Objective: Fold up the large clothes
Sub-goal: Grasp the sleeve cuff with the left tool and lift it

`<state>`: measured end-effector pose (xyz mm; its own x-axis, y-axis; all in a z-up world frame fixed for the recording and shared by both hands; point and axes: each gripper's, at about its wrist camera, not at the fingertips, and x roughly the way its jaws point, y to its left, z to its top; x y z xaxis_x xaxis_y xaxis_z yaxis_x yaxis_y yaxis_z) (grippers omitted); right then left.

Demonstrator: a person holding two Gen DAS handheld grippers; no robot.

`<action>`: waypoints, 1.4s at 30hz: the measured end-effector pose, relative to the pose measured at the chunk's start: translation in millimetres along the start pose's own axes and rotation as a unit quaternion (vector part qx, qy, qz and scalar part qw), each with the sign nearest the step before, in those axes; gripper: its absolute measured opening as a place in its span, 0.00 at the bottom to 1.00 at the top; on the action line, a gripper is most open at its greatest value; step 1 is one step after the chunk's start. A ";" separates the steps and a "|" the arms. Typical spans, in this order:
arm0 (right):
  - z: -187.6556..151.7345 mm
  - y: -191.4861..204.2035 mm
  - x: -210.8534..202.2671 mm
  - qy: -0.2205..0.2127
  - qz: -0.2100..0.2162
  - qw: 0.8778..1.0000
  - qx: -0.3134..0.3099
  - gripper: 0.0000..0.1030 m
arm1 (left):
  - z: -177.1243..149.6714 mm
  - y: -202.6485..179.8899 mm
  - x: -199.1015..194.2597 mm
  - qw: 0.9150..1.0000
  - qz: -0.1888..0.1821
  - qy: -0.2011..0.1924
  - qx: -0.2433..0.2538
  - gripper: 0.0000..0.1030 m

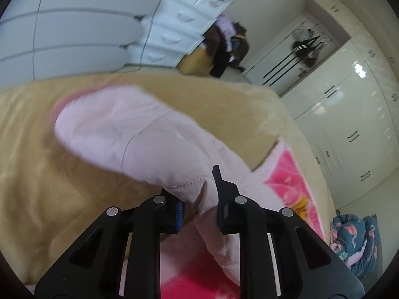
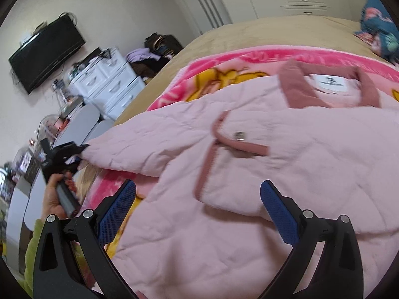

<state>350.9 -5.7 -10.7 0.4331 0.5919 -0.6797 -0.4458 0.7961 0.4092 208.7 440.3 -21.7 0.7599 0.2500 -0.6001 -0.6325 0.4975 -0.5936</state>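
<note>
Neck label (image 2: pixel 333 82) on jacket (image 2: pixel 249 174) (print too blurred) unreadable

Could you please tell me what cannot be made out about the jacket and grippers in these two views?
- Left wrist view: the sleeve cuff is motion-blurred; the left gripper hides the pinched fabric.
- Right wrist view: the collar label print is too small and blurred.
- Right wrist view: the pink jacket hem is cut off behind the right gripper.

A pale pink quilted jacket (image 2: pixel 261 174) with darker pink collar and pocket trim lies spread front-up on the bed (image 2: pixel 249 30), over a pink blanket (image 2: pixel 224 59); one sleeve (image 1: pixel 119 134) is lifted.
</note>
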 end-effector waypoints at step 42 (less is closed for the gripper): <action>-42.2 -128.6 -134.5 -0.075 -0.022 0.990 0.120 0.96 | -133.5 -242.3 -160.8 0.933 -0.206 -0.065 0.286 0.11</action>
<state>316.9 -193.0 2.4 0.5681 0.5531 -0.6094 -0.2322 0.8182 0.5260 219.7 168.7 147.0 0.9563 0.0199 -0.2918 -0.1271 0.9269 -0.3533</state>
